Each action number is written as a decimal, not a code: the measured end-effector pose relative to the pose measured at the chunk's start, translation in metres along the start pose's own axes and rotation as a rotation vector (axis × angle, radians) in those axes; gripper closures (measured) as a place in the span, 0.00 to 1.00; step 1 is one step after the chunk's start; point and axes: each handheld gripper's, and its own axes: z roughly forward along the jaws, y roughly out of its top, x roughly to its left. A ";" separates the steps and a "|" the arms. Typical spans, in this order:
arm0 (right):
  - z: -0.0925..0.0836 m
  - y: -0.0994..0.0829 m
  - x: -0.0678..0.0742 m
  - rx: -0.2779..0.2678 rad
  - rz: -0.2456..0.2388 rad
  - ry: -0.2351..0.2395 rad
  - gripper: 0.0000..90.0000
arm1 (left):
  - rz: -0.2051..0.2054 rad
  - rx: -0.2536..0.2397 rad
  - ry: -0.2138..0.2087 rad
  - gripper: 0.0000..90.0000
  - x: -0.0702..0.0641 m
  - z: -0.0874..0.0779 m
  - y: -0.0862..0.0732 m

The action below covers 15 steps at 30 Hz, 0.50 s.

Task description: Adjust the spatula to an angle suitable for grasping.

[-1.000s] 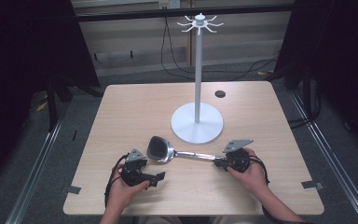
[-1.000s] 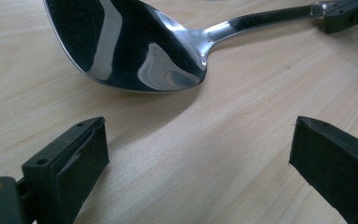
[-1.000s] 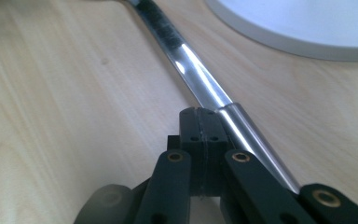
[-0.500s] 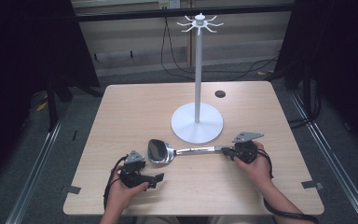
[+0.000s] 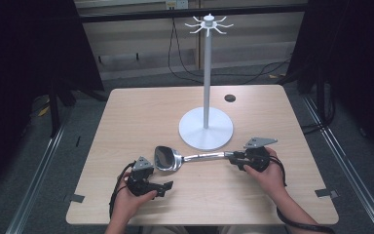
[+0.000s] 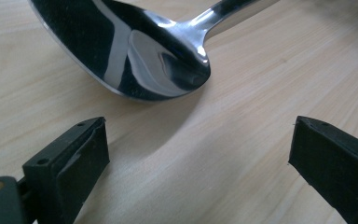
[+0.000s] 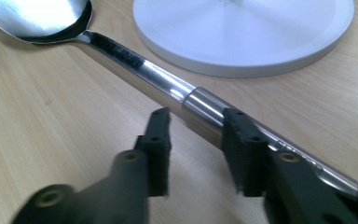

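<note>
A large shiny metal spoon [image 5: 167, 158] lies across the near middle of the wooden table [image 5: 141, 112], with its bowl to the left and its handle running right. My right gripper [image 5: 234, 158] is at the handle's right end. In the right gripper view its jaws [image 7: 198, 140] stand close on either side of the spoon handle [image 7: 135, 63], with a thin strip of wood showing beside one jaw. My left gripper [image 5: 158, 179] rests just in front of the bowl. It is open wide [image 6: 198, 154], with nothing between its jaws and the spoon bowl [image 6: 140, 51] just ahead.
A white hanging stand [image 5: 206, 129] has its round base right behind the spoon handle and hooks on top of a tall pole. The base edge [image 7: 242, 32] lies close beyond the right jaws. A small dark disc [image 5: 230, 98] sits at the far right.
The right gripper drew back to the right and swung the handle end farther from me. It has now come left again along the handle. The bowl and the left gripper have stayed put.
</note>
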 end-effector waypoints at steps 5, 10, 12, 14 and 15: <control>-0.009 -0.001 0.002 0.005 0.019 0.001 0.44 | 0.027 -0.002 0.000 0.05 -0.003 -0.001 0.011; -0.021 -0.004 0.003 0.009 0.024 0.008 0.31 | 0.032 0.039 -0.002 0.05 -0.004 0.002 0.016; -0.025 -0.007 0.004 0.008 0.026 0.003 0.29 | 0.035 0.050 -0.002 0.05 -0.003 0.001 0.016; -0.030 -0.009 0.004 0.005 0.026 0.004 0.28 | 0.036 0.051 -0.010 0.06 -0.001 -0.001 0.016; -0.031 -0.011 0.004 0.006 0.025 0.001 0.28 | 0.030 0.053 -0.006 0.06 -0.001 -0.002 0.017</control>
